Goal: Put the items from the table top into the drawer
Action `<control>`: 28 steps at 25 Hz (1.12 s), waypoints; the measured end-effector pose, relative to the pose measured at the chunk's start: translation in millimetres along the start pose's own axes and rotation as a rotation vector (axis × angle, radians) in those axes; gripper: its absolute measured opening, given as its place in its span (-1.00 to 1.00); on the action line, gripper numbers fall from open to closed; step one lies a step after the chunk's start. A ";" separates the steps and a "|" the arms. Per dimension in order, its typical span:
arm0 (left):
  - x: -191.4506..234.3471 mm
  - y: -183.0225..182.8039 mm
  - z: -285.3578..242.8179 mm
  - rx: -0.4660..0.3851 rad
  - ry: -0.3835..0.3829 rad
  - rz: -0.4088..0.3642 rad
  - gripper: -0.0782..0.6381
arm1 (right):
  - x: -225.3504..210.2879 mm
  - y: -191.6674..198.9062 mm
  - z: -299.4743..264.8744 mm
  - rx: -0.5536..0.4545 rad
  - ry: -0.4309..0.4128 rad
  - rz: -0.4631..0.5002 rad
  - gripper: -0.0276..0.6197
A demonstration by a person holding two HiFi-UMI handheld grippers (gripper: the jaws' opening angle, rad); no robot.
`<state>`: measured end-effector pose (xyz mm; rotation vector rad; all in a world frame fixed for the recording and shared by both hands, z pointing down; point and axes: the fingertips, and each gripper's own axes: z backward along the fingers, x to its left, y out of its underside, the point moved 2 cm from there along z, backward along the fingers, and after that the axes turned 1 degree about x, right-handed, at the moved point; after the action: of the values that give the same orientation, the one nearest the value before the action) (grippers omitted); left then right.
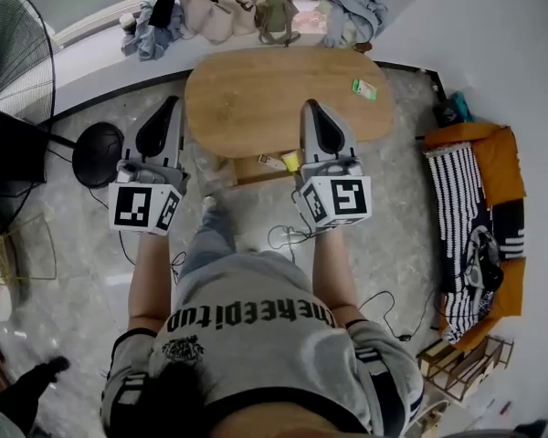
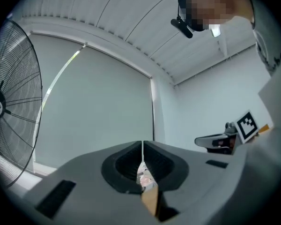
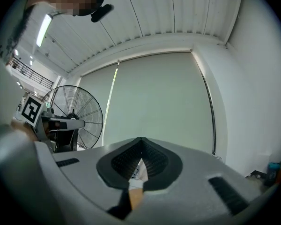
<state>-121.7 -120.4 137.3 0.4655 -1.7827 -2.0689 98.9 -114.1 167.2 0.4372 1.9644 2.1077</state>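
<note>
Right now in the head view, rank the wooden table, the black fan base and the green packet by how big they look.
1. wooden table: largest by far.
2. black fan base: middling, though farther from the camera.
3. green packet: smallest, on the table.

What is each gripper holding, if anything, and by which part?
Nothing is held. The left gripper and the right gripper each have their jaws shut together with nothing between them.
</note>
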 end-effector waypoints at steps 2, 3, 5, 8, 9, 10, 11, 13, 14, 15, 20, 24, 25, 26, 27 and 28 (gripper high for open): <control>11.5 5.9 -18.4 0.010 0.024 0.007 -0.75 | -2.8 4.4 -17.7 0.011 0.017 -0.004 -0.91; 17.0 9.6 -26.8 0.015 0.035 0.009 -0.75 | -4.0 7.2 -26.3 0.018 0.025 -0.007 -0.91; 27.8 17.1 -42.1 0.024 0.056 0.013 -0.75 | -6.2 13.8 -42.5 0.027 0.043 -0.013 -0.91; 42.8 28.0 -61.2 0.041 0.082 0.020 -0.75 | -7.1 22.2 -64.6 0.045 0.061 -0.020 -0.91; 48.1 32.4 -66.8 0.049 0.090 0.024 -0.75 | -6.8 25.6 -71.8 0.051 0.067 -0.024 -0.90; 53.5 37.2 -72.4 0.057 0.098 0.028 -0.75 | -6.7 29.6 -79.1 0.056 0.073 -0.029 -0.91; 58.6 41.9 -77.8 0.065 0.104 0.032 -0.75 | -6.7 33.8 -86.4 0.061 0.079 -0.035 -0.91; 68.0 51.3 -88.5 0.085 0.114 0.041 -0.75 | -6.8 41.7 -100.7 0.076 0.086 -0.046 -0.91; 72.5 56.2 -93.7 0.096 0.118 0.046 -0.75 | -6.8 45.8 -107.9 0.085 0.088 -0.052 -0.91; 76.9 61.7 -98.8 0.108 0.121 0.052 -0.75 | -6.7 50.4 -115.0 0.094 0.089 -0.057 -0.90; 91.3 96.0 -119.3 0.172 0.137 0.080 -0.75 | -5.8 83.6 -144.7 0.159 0.089 -0.089 -0.90; 101.1 124.8 -132.9 0.213 0.149 0.097 -0.75 | -4.3 121.3 -165.7 0.229 0.087 -0.134 -0.91; 103.8 132.2 -136.2 0.221 0.151 0.101 -0.75 | -4.0 132.4 -170.5 0.250 0.086 -0.147 -0.91; 106.5 139.5 -139.4 0.228 0.152 0.106 -0.75 | -3.6 144.1 -175.3 0.272 0.085 -0.160 -0.90; 109.3 146.9 -142.3 0.234 0.154 0.110 -0.75 | -3.1 156.5 -179.8 0.295 0.085 -0.174 -0.91; 112.1 154.3 -144.9 0.241 0.155 0.112 -0.75 | -2.4 169.7 -184.0 0.321 0.085 -0.191 -0.91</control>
<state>-141.5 -320.2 267.8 0.5622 -1.9255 -1.7027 40.0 -298.9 325.4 0.2057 2.3016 1.7287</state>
